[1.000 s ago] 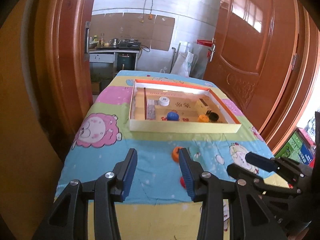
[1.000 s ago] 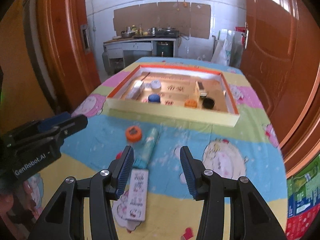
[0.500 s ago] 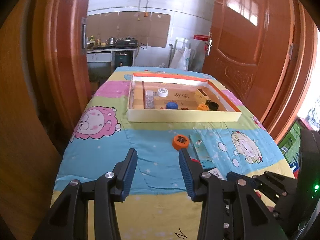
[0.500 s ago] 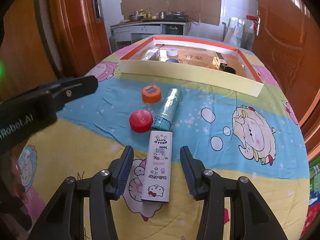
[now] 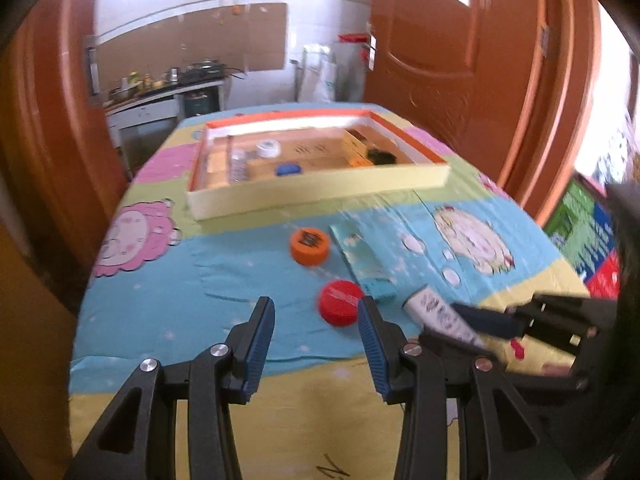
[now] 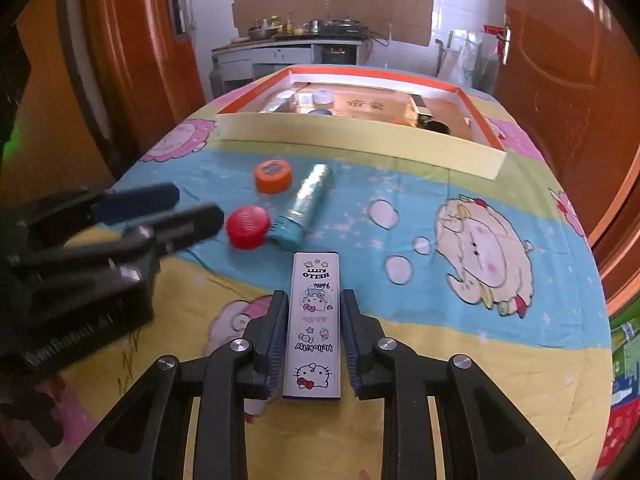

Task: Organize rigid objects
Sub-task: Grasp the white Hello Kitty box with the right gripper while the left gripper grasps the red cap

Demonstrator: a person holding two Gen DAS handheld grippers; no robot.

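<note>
1. On the table (image 6: 520, 360), under a cartoon cloth, the near yellow strip lies bare to the left of the left gripper (image 5: 316, 320); its jaws stand apart with nothing between them.
2. Just ahead of its right finger sits the red cap (image 5: 339, 307), touching the teal tube (image 5: 362, 264); the orange cap (image 5: 309, 245) lies beyond, apart from both.
3. The right gripper (image 6: 314, 328) has just been closing, and its pads now press both long sides of the white case (image 6: 316, 320), which lies flat, pointing at the tube.
4. Open blue cloth runs right of the case to the table edge.
5. The tray (image 6: 360, 140) spans the far end, its cream wall facing the caps.
6. The right view shows the case's print and full length; the left view shows only its tip (image 5: 436, 316), the rest hidden behind the right gripper.
7. The left view looks deeper into the tray: white, blue and black round things, blurred.
8. The tray's far right corner is cut by its wall in the right view.
</note>
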